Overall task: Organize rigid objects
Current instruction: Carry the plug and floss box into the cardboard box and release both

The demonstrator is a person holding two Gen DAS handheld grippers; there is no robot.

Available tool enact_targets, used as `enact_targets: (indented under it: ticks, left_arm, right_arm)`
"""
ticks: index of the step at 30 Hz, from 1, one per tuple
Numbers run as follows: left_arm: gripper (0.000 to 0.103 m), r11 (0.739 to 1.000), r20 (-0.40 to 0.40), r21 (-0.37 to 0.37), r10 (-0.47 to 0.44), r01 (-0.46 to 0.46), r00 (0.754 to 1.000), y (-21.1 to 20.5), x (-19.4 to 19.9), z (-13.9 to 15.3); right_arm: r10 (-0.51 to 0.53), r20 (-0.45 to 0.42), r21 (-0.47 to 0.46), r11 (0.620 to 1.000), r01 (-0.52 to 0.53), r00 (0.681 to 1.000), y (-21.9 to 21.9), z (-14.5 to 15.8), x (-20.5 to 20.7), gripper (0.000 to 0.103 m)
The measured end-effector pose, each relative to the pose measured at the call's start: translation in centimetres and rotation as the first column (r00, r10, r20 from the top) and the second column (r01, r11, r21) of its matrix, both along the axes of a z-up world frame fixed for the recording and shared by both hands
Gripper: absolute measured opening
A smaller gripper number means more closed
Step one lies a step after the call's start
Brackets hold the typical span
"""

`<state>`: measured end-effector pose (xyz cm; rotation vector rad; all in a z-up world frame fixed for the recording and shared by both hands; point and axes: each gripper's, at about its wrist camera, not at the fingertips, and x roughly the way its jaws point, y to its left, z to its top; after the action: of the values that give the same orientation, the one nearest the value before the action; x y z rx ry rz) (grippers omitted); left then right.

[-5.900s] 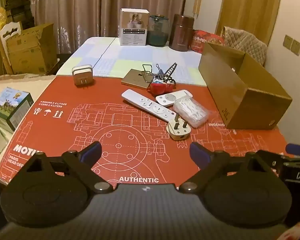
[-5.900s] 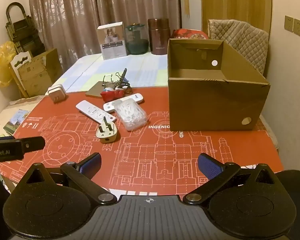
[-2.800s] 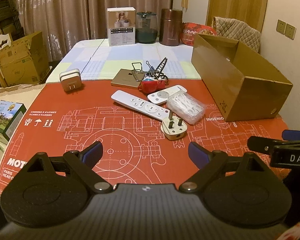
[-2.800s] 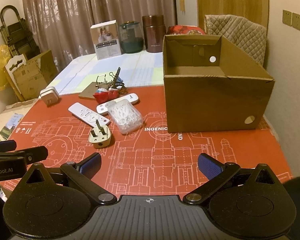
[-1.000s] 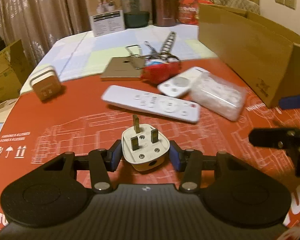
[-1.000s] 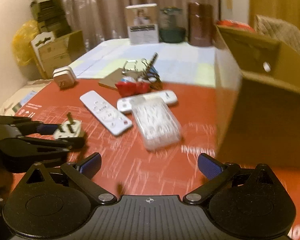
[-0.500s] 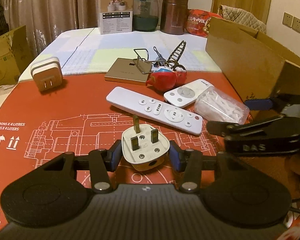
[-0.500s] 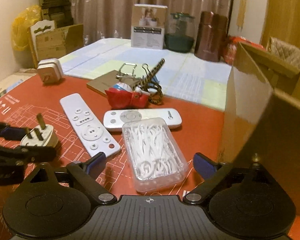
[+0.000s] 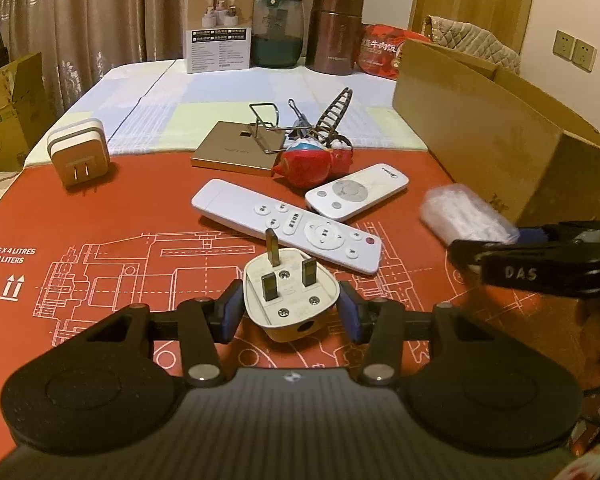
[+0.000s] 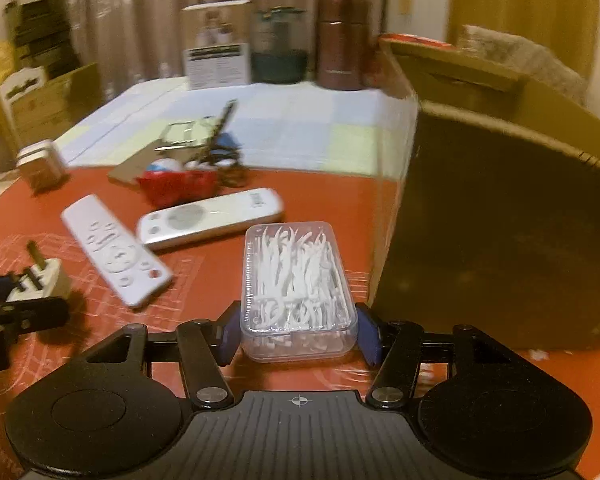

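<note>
At the bottom centre of the right view, the right gripper (image 10: 298, 330) has just closed on the clear box of floss picks (image 10: 298, 288), which half a second ago lay between open jaws. The left gripper (image 9: 290, 310) still pinches the white plug (image 9: 290, 294). Both can probably go to the cardboard box (image 9: 496, 156) at right. Beyond lie two remotes (image 9: 286, 224), one charger (image 9: 78, 152), one clip pile.

You had the brown canister (image 9: 339, 32) at the table's far edge as your anchor: a teal glass jar (image 9: 277, 31) sat just left of it, a white product box (image 9: 219, 28) further left, and a red snack bag (image 9: 382, 51) right beside it. Curtains (image 9: 92, 12) hung behind it all.
</note>
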<state>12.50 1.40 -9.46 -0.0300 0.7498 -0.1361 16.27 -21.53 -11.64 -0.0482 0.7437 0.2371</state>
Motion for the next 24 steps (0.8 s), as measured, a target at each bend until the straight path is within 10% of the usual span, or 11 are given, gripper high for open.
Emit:
enact_targets:
  ticks: [13,24]
  left_arm:
    - [0.044,0.999,0.025,-0.005,-0.046,0.046,0.999,-1.1,-1.0,1.6]
    - [0.044,0.991,0.144,-0.01,-0.131,0.134,0.981,-4.7,-1.4,9.0]
  right_arm:
    - [0.011,0.008,0.033,0.999,-0.011,1.0,-0.4,1.9,-3.1,0.054]
    - [-0.018,0.19,0.093,0.996,0.0,0.982,-3.0,10.3,-7.5,0.054]
